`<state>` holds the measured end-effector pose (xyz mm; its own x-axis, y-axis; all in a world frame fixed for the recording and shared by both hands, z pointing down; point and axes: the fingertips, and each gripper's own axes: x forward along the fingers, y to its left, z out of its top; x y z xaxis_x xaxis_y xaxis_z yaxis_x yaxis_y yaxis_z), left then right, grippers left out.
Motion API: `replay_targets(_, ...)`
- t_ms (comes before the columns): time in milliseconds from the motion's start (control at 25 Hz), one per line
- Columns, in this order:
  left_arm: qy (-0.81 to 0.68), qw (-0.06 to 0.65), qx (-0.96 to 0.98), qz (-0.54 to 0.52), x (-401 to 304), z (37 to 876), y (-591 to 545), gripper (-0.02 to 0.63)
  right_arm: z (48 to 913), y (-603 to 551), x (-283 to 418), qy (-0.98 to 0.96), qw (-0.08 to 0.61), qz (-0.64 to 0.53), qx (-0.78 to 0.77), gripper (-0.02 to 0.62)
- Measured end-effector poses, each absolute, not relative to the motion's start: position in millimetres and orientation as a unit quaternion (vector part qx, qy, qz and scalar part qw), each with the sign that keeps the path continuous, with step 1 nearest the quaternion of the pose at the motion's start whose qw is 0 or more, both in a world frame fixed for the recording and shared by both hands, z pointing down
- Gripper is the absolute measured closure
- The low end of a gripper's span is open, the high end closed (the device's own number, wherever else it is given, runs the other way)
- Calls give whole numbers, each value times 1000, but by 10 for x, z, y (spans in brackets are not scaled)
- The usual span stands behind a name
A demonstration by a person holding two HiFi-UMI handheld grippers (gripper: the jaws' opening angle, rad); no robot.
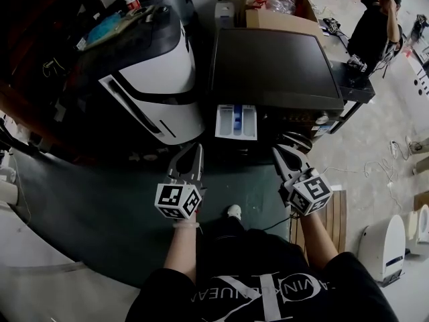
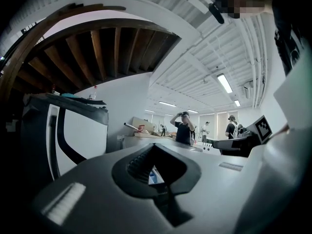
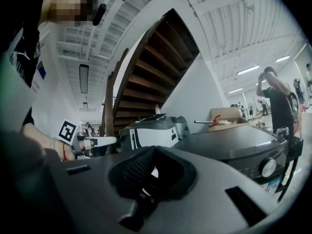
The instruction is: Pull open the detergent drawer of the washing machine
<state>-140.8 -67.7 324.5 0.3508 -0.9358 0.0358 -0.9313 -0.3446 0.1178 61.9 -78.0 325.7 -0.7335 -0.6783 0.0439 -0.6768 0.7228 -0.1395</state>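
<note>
The washing machine has a dark top and stands ahead of me. Its white detergent drawer, with blue compartments, sticks out from the front at the upper left. My left gripper hovers just below and left of the drawer, jaws shut and empty. My right gripper hangs below the machine's front at the right, its jaws together with nothing in them. In the left gripper view, the left gripper shows a sliver of the drawer through its jaw hollow. The right gripper points past the machine and its knob.
A white and black appliance stands left of the washer. A cardboard box sits behind it. A person stands at the back right. A wooden board and a white unit lie on the floor at the right.
</note>
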Motion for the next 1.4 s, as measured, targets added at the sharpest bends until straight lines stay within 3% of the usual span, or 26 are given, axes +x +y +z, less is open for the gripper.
replay_targets(560,-590,23,807,5,-1503,3123,-646,598,3131,-778,638,927,7,-54,-372,583)
replay_targets(1400,-602,35,798,13,-1703,3249,-593,598,3183,-840,531,924,2,-55,-378,583)
